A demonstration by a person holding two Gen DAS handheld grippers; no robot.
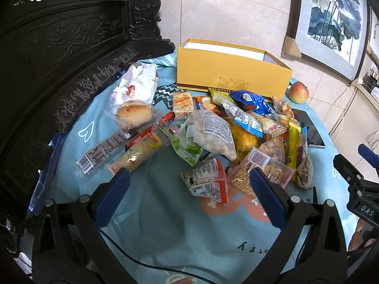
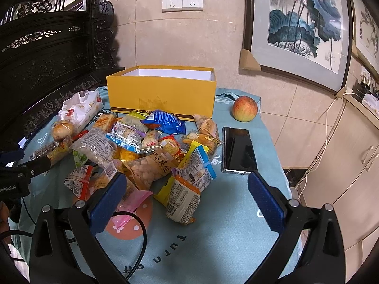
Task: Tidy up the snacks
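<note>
I see a loose heap of crinkly plastic-wrapped snack packets [image 2: 151, 151] lying on the light-blue cloth, just in front of an open, upright yellow cardboard box [image 2: 163, 94], white inside.

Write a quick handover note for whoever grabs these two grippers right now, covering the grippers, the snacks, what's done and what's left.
Left gripper: open, empty, hovering over the near edge of the snack pile.
Right gripper: open, empty, at the pile's near right side.
Yellow box: open behind the pile; the visible inside shows no snacks.
Bun and white bag lie to the left.
Apple and phone lie to the right.
Done: nothing visibly sorted.
Left: presumably every packet.
</note>
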